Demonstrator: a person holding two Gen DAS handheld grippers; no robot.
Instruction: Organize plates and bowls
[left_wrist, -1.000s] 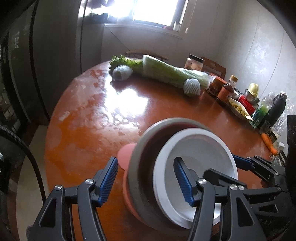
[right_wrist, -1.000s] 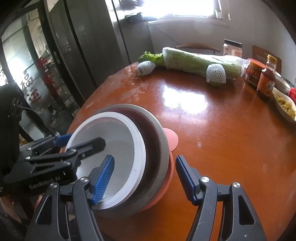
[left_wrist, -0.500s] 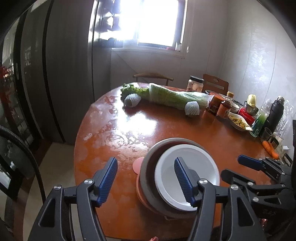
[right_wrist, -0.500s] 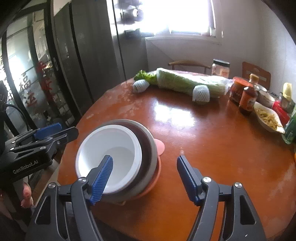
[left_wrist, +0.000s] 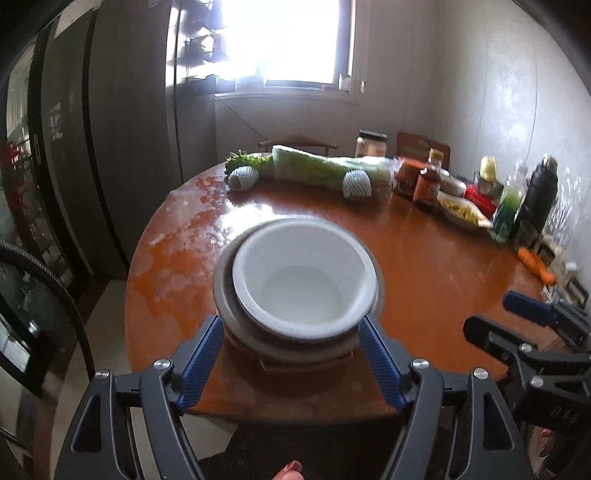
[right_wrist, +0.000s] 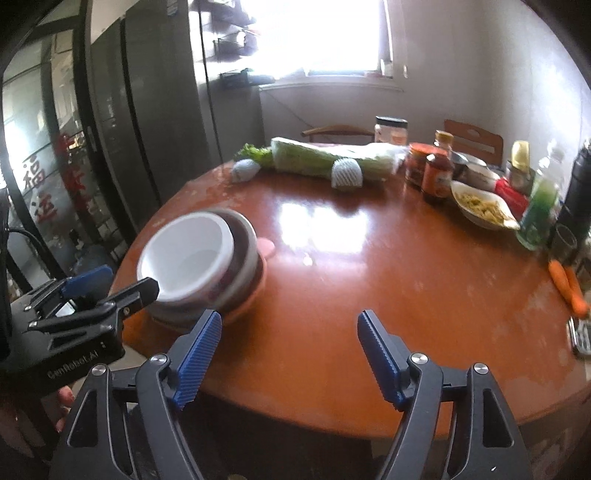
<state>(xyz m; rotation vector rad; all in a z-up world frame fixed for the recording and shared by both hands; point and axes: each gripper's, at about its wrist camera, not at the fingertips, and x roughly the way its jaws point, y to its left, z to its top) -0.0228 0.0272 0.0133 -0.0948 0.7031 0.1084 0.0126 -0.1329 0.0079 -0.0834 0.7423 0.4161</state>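
A white bowl (left_wrist: 301, 273) sits nested in a grey bowl (left_wrist: 225, 295), on a pink dish (right_wrist: 264, 273), near the front left edge of the round wooden table (left_wrist: 436, 266). My left gripper (left_wrist: 291, 363) is open, with its blue fingers on either side of the stack's near side, not touching it. It also shows in the right wrist view (right_wrist: 110, 286). My right gripper (right_wrist: 290, 354) is open and empty over the table's front edge, right of the stack (right_wrist: 201, 254). It also shows in the left wrist view (left_wrist: 517, 321).
A long cabbage (left_wrist: 325, 168) and two net-wrapped fruits (left_wrist: 356, 184) lie at the far side. Jars, bottles, a dish of food (right_wrist: 480, 206) and a dark flask (left_wrist: 537, 201) crowd the right side. Carrots (right_wrist: 569, 282) lie at the right edge. Dark cabinets stand on the left.
Both grippers have pulled back and up from the stack toward the table's front edge. The left one has swung round to face the stack head-on. The stack has stayed put.
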